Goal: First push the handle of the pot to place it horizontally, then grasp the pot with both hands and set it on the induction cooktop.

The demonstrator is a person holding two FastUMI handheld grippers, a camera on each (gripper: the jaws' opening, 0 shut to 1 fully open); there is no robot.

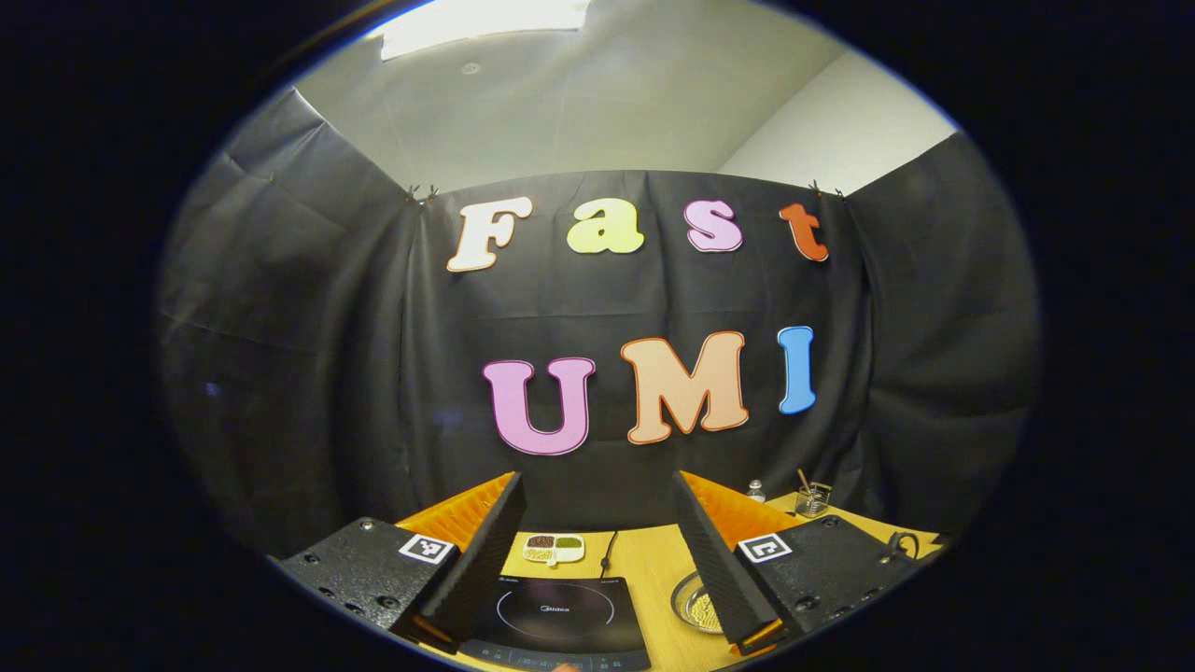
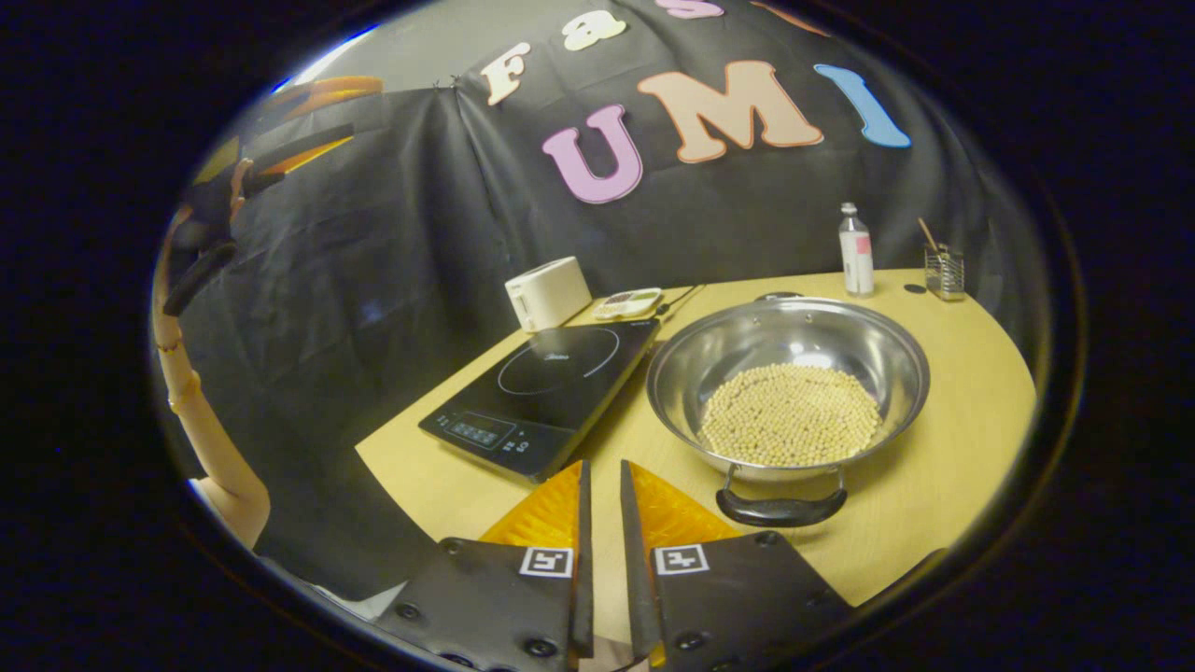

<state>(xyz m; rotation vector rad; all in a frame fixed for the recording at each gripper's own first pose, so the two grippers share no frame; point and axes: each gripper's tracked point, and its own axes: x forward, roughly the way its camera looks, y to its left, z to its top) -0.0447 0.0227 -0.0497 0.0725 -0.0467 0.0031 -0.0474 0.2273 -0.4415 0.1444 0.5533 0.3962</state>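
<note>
Two grippers under my control. Left gripper [image 1: 597,551]: jaws wide apart, nothing between them, raised and aimed at the booth wall. Right gripper [image 2: 600,504]: jaws nearly together, narrow gap, nothing gripped, low over the surface [image 2: 952,448].

1. Pot [image 2: 789,387], right gripper view: ahead and right of my right jaws, resting on the surface, apart from both fingers. Steel, round, holds a bed of pale beans [image 2: 792,415]. Near handle [image 2: 780,509] lies just right of the right jaws, not touched; it looks roughly level. Far handle at the back rim, barely visible.
2. Induction cooktop [image 2: 546,392]: ahead and left of the right jaws, beside the pot, top bare. In the left gripper view the cooktop [image 1: 560,616] sits between and below the left jaws; pot rim [image 1: 695,602] shows at the inner edge of the right-hand finger.
3. Beyond the cooktop: white box appliance [image 2: 548,292], small divided dish [image 2: 627,302].
4. Far right of the right jaws: bottle [image 2: 855,252], wire holder [image 2: 943,268] w/ a stick in it.
5. Far left in the right gripper view: the left gripper held high by a person's arm [image 2: 191,392].
</note>
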